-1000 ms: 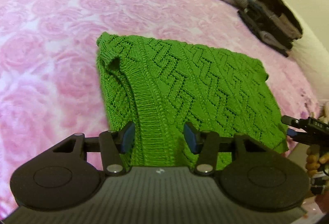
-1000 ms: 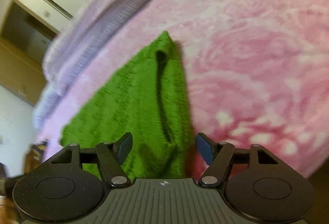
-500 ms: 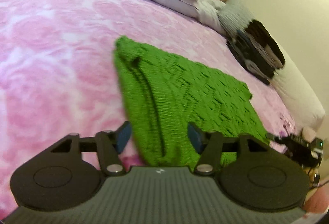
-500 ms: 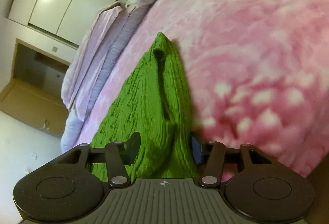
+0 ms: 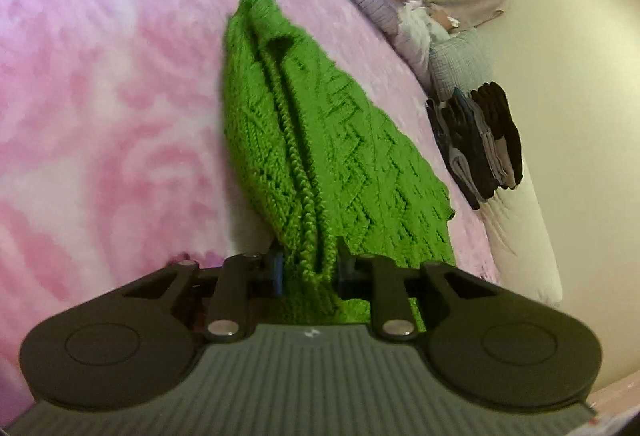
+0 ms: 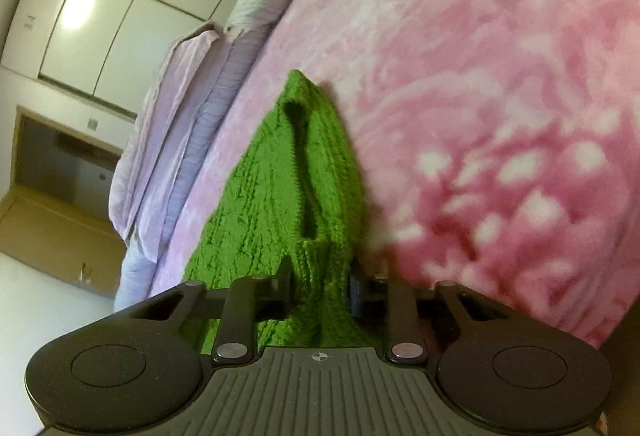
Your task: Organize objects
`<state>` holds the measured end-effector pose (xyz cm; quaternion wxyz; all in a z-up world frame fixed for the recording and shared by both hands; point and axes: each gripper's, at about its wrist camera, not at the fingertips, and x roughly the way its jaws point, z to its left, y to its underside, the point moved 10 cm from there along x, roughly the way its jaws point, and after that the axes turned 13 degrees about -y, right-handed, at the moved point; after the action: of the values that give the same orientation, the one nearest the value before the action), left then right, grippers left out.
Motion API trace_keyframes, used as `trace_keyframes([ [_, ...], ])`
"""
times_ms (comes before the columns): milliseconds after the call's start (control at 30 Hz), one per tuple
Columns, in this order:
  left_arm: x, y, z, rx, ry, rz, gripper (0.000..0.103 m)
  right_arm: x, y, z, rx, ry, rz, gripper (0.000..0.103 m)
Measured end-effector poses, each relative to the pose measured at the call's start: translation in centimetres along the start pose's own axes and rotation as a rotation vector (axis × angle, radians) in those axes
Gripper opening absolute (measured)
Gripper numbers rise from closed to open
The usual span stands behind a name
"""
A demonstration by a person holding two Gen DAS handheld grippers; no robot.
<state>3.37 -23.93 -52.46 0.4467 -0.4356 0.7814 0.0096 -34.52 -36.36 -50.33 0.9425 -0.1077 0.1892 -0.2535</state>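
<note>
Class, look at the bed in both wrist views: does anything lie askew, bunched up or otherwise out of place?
Yes. The green sweater no longer lies flat on the pink blanket: its near edge is bunched into a ridge, pinched by the left hand-held gripper and the right hand-held gripper, whose jaws have just been closing on it. Nothing looks spilled or damaged.
</note>
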Motion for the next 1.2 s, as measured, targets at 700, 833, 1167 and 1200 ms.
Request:
trace_keyframes([
  [700,-6.3,-1.9,4.4,0.187,-0.106,-0.113,0.022,-2.8,5.9,1.4,0.025,-0.051,-0.215,0.042],
  [833,-6.8,-2.1,6.3,0.192,-0.166,-0.119,0.022,-1.6,6.3,3.5,-0.085,0.007,-0.177,0.022],
  [1167,-10.6,-3.8,10.9,0.140,-0.213,-0.166,0.022,7.1,11.1,17.1,-0.979,0.628,0.015,0.018],
  [1200,-11.2,-4.0,11.5,0.128,-0.217,-0.169,0.022,8.6,12.9,18.7,-1.085,0.621,0.034,0.018],
])
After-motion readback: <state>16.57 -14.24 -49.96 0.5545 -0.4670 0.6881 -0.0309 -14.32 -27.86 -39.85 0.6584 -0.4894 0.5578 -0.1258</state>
